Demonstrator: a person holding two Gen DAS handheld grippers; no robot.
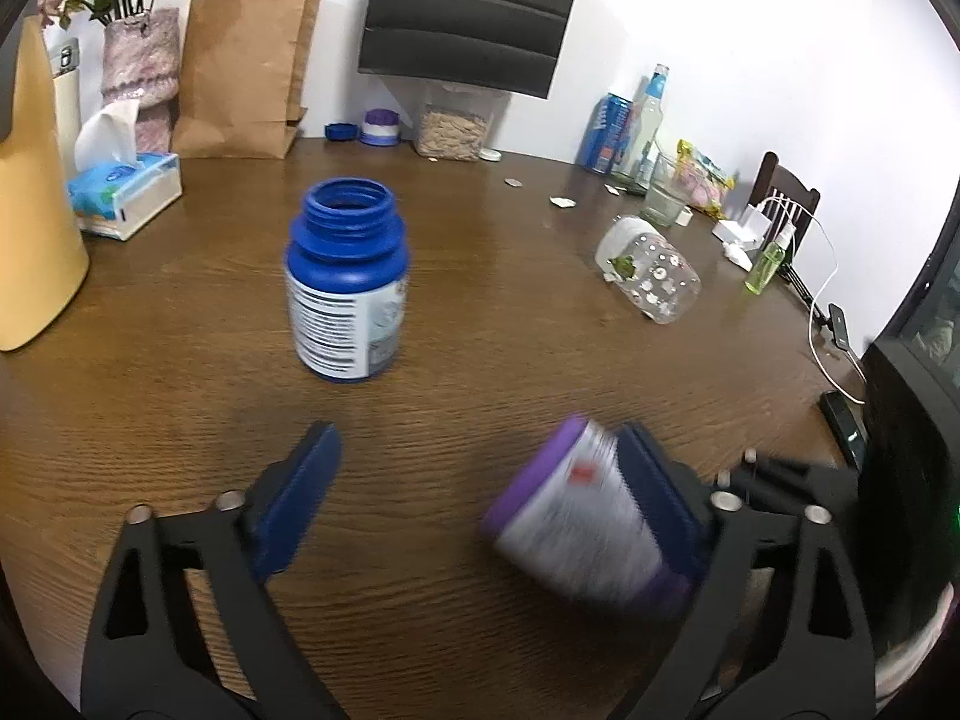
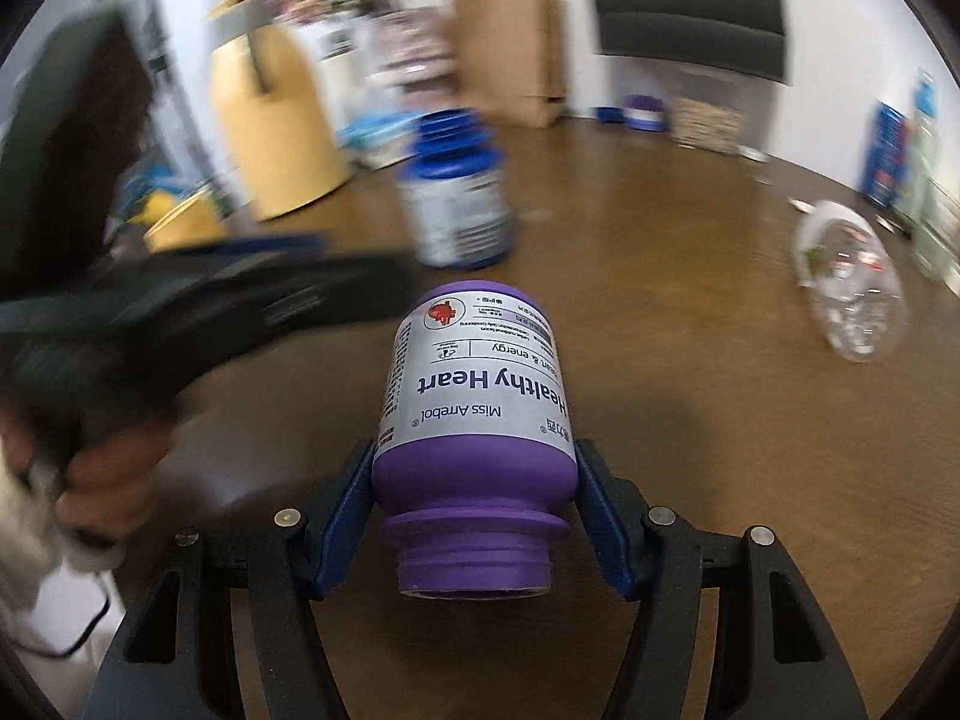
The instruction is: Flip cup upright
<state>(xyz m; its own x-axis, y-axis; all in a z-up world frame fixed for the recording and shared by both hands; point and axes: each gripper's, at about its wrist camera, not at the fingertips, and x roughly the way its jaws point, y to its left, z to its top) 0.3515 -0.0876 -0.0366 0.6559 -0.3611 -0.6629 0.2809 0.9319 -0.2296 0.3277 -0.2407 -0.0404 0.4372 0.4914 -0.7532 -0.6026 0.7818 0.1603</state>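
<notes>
A clear patterned cup lies on its side on the brown wooden table, far right of both grippers. My right gripper is shut on a purple bottle, which is tilted with its open mouth toward the camera. In the left wrist view this purple bottle is blurred and sits just inside the right finger of my left gripper, which is wide open and grips nothing. A blue bottle stands upright and uncapped ahead.
A tissue box, a yellow bag, paper bags and a vase line the back left. A grain jar, a can and bottles stand at the back right. Cables and a phone lie at the right edge.
</notes>
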